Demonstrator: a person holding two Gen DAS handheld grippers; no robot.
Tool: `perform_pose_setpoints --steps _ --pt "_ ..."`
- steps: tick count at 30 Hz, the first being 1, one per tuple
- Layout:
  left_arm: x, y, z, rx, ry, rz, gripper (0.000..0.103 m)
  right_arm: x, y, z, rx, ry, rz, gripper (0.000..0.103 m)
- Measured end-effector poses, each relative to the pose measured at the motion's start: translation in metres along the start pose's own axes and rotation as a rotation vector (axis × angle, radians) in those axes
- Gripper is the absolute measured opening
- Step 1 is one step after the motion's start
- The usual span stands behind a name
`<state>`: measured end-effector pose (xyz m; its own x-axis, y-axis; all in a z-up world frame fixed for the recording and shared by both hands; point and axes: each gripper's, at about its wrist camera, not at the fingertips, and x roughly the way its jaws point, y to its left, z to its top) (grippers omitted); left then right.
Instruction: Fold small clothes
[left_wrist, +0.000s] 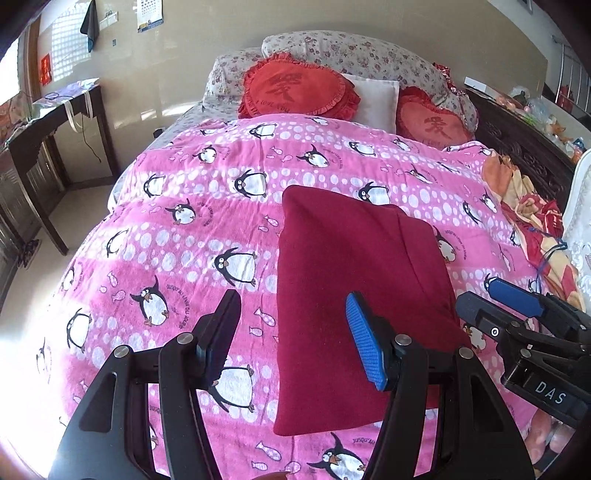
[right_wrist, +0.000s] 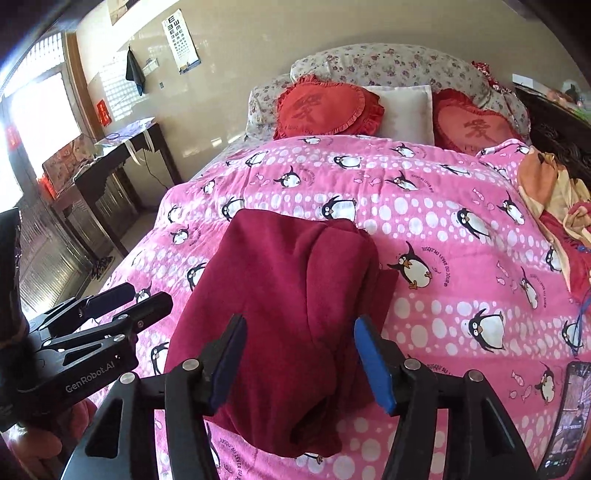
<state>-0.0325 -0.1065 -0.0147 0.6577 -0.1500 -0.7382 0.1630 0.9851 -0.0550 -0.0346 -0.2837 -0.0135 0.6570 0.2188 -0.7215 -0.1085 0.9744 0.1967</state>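
folded dark red garment (left_wrist: 354, 295) flat on the bed, both tools released.

left hand-held gripper (left_wrist: 291, 343): jaws parted, nothing between the pads, hovering over the garment's left edge and the pink penguin blanket (left_wrist: 177, 206). right hand-held gripper (right_wrist: 299, 354): jaws apart above the near end of the garment, pads clear of the cloth. the garment lies as a folded oblong on the blanket, near the foot of the bed, long side running toward the pillows. a phone (right_wrist: 569, 417) lies on the blanket at the right edge. crumpled orange and red cloth (left_wrist: 524, 206) sits farther right. beyond: two red heart cushions (left_wrist: 299, 90), a white pillow (left_wrist: 376, 99), a floral bolster (left_wrist: 354, 51). a dark desk (left_wrist: 55, 122) stands by the left wall.
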Motion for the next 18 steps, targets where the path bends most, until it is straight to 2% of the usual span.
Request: perform_pose_setpoints --steps 18 --pt "0.0008 0.002 0.0007 -0.005 0.003 0.013 0.06 0.0089 0.0031 -0.0001 0.009 0.029 -0.005 0.061"
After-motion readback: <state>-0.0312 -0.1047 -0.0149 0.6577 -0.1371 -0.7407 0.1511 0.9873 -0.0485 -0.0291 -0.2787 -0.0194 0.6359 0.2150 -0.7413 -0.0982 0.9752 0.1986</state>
